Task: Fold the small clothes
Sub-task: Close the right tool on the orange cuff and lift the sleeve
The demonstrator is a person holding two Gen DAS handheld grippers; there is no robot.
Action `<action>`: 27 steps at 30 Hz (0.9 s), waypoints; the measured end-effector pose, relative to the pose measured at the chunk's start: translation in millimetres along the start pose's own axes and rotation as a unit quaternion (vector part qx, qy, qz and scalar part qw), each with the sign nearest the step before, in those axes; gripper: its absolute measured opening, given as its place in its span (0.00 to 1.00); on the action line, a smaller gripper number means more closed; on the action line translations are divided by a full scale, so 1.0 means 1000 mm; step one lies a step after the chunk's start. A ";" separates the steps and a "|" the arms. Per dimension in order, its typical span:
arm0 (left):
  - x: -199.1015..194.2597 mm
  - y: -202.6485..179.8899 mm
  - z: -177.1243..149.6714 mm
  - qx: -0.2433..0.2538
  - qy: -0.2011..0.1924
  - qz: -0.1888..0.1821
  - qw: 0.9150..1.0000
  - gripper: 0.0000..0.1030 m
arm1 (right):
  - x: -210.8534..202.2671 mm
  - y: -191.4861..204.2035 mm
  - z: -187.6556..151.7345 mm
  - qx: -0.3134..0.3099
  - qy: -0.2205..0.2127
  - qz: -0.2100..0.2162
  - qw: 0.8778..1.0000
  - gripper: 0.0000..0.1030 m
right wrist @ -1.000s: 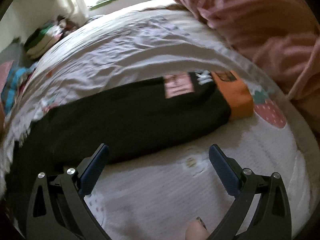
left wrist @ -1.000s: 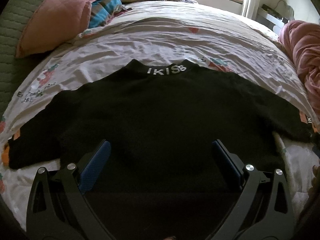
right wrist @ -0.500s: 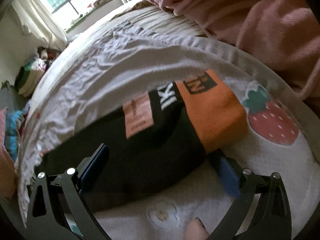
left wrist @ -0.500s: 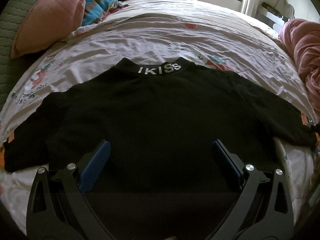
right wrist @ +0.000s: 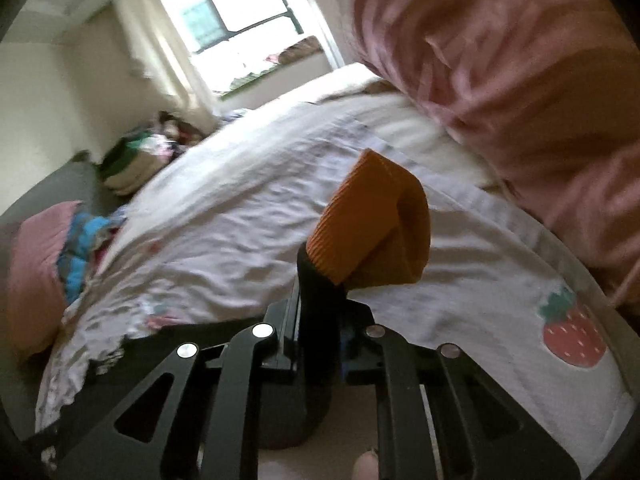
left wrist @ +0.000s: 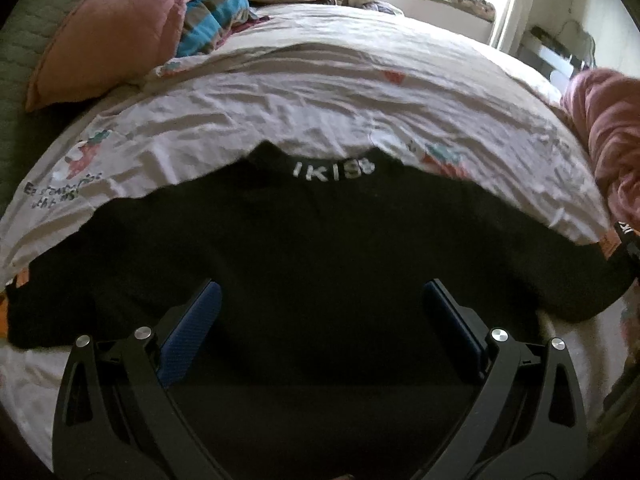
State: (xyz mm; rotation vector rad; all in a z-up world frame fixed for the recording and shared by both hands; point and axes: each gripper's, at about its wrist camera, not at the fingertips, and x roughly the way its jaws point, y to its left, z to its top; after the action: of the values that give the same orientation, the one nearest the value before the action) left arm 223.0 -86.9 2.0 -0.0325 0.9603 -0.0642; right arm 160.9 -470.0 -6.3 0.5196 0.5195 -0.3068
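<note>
The bed [left wrist: 360, 92] gives me a flat sheet, so the black sweater [left wrist: 320, 264] lies spread back-up for folding. My left tongs [left wrist: 320, 328] gape empty above its hem; my right tongs [right wrist: 320, 344] have just clamped its orange cuff [right wrist: 372, 220] to swing the sleeve inward.

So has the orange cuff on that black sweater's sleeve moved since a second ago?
Yes. The orange cuff lay flat beside the strawberry print; now it is raised off the bed sheet, and the right gripper has just closed on the sleeve.
</note>
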 end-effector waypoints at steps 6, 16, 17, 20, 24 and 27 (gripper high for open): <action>-0.015 0.020 0.014 -0.025 -0.013 -0.008 1.000 0.92 | -0.016 0.054 0.006 -0.043 -0.012 0.061 0.997 0.12; -0.033 0.059 0.019 -0.085 -0.016 -0.052 0.995 0.92 | -0.027 0.147 -0.019 -0.122 0.003 0.139 0.983 0.12; -0.033 0.063 0.019 -0.091 -0.016 -0.057 0.994 0.92 | -0.027 0.157 -0.024 -0.132 0.006 0.144 0.981 0.12; -0.032 0.077 0.017 -0.119 -0.011 -0.084 0.989 0.92 | -0.026 0.182 -0.039 -0.158 0.013 0.157 0.975 0.12; -0.027 0.092 0.014 -0.144 -0.003 -0.106 0.984 0.92 | -0.025 0.209 -0.059 -0.189 0.023 0.170 0.967 0.12; -0.022 0.101 0.012 -0.162 0.009 -0.138 0.977 0.92 | -0.023 0.228 -0.074 -0.210 0.029 0.175 0.961 0.12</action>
State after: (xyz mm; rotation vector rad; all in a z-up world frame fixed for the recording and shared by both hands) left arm 224.6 15.7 21.0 -0.4679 0.9711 -0.1640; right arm 205.2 -238.2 39.9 0.1993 0.5219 0.1593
